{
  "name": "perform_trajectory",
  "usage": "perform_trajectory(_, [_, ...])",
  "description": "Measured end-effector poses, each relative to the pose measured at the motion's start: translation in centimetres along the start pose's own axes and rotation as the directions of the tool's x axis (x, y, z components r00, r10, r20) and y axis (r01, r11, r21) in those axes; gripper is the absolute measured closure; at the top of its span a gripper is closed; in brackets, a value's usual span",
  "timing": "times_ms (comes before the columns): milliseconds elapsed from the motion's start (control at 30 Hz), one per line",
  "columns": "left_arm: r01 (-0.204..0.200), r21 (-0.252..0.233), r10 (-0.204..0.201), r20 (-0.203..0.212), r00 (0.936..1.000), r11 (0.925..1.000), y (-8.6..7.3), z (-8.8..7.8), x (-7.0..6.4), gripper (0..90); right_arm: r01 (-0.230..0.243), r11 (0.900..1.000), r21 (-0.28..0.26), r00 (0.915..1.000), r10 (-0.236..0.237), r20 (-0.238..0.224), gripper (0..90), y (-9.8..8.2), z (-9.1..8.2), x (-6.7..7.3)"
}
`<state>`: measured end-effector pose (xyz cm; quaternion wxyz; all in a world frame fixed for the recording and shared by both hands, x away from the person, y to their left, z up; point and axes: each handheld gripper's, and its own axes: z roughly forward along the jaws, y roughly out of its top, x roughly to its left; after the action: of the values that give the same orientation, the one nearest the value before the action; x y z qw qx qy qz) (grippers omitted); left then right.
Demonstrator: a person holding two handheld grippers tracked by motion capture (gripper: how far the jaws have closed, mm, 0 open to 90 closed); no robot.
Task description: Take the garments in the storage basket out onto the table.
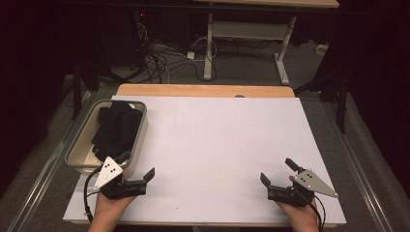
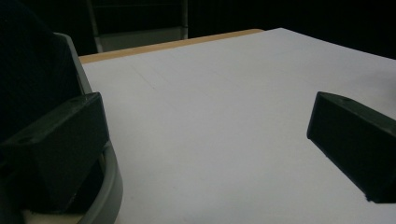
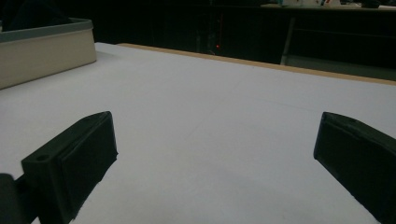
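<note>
My left gripper [image 1: 138, 166] rests on the white board [image 1: 217, 145] near its front left corner, held by a hand. It is open, and nothing lies between its jaws [image 2: 208, 112]. One jaw sits right beside the grey bin [image 1: 77, 145], whose rim [image 2: 112, 186] curves past it. A black cloth [image 1: 116, 128] lies bunched inside the bin. My right gripper [image 1: 277, 170] sits near the front right of the board, also held by a hand. It is open too, over bare board [image 3: 215, 128].
The bin [image 3: 42, 51] stands at the board's left edge. Wooden table edge [image 1: 205, 90] shows beyond the board. Behind it on the floor are tangled cables [image 1: 159, 60] and the white legs of another table [image 1: 209, 43].
</note>
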<state>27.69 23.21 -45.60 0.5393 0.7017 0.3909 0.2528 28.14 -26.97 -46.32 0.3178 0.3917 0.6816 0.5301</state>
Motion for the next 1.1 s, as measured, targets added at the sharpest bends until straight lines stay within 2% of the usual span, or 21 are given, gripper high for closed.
perform_trajectory(100, [0.002, -0.003, -0.002, 0.003, 1.0, 1.0, 0.2, -0.2, -0.1, 0.0, 0.002, 1.0, -0.008, 0.9999, -0.002, 0.016, 0.2, 0.1, -0.1, 0.1])
perform_trajectory(267, [0.009, -0.007, -0.009, 0.017, 0.9998, 0.9999, 0.4, -0.3, -0.1, 0.0, 0.001, 1.0, 0.007, 0.9999, -0.001, 0.013, 0.2, 0.3, -0.2, 0.1])
perform_trajectory(533, [0.013, 0.013, -0.013, 0.032, 0.9994, 0.9998, 0.4, 0.1, -0.1, 0.0, 0.005, 1.0, 0.017, 1.0, -0.005, 0.007, 0.2, 0.2, -0.2, 0.3])
perform_trajectory(833, [0.002, 0.029, -0.003, 0.05, 0.9987, 0.9996, 0.6, 0.1, -0.3, 0.0, 0.007, 1.0, 0.01, 0.9999, -0.007, 0.01, 0.2, 0.3, -0.5, 0.3])
perform_trajectory(867, [-0.007, 0.03, 0.005, 0.064, 0.998, 0.9995, 0.7, 0.0, -0.2, 0.0, 0.01, 1.0, 0.009, 0.9999, -0.01, 0.012, 0.1, 0.3, -0.5, 0.3])
perform_trajectory(900, [-0.007, 0.03, 0.005, 0.064, 0.998, 0.9995, 0.7, 0.0, -0.2, 0.0, 0.011, 1.0, 0.006, 0.9999, -0.011, 0.014, 0.2, 0.3, -0.6, 0.3])
perform_trajectory(967, [-0.044, 0.041, 0.042, 0.046, 0.9981, 0.9982, 0.9, -0.2, -0.2, 0.0, 0.01, 1.0, 0.005, 0.9999, -0.01, 0.014, 0.2, 0.3, -0.6, 0.2])
perform_trajectory(1000, [-0.048, 0.042, 0.047, 0.038, 0.9982, 0.9979, 1.2, -0.5, 0.0, 0.0, 0.008, 1.0, 0.005, 0.9999, -0.008, 0.015, 0.2, 0.4, -0.6, 0.2])
perform_trajectory(1100, [-0.04, 0.035, 0.039, 0.022, 0.999, 0.9986, 1.5, -1.2, 0.7, 0.0, 0.006, 1.0, 0.003, 0.9999, -0.006, 0.014, 0.2, 0.4, -0.7, 0.2])
